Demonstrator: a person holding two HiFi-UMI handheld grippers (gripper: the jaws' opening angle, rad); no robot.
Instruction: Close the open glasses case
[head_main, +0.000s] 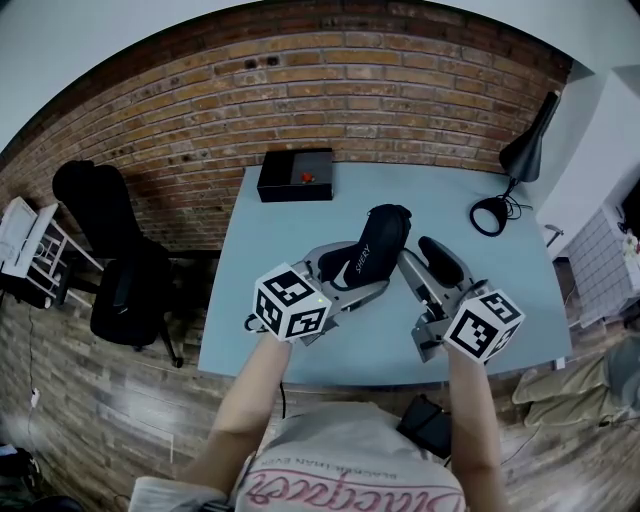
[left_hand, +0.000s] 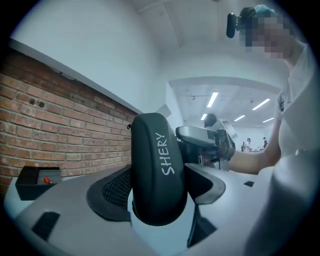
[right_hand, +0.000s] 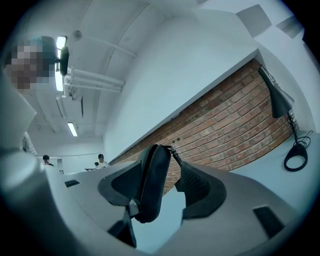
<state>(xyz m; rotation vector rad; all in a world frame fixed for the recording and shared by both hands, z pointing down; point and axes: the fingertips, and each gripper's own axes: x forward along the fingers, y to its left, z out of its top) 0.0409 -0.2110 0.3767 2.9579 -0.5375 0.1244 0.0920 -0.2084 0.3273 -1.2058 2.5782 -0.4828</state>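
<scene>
Work over the middle of the table (head_main: 300, 335). The glasses case (head_main: 376, 245) stands on end above it. The left gripper (head_main: 366, 268) has its jaws clamped across the case. The right gripper (head_main: 414, 252), at 3 o'clock of the case, has its jaws wide, with the case against one pad and clear of the other. You cannot tell whether the lid is fully down. Hold the left grip steady and squeeze squarely across the seam, clear of the pull tab (right_hand: 173, 149).
</scene>
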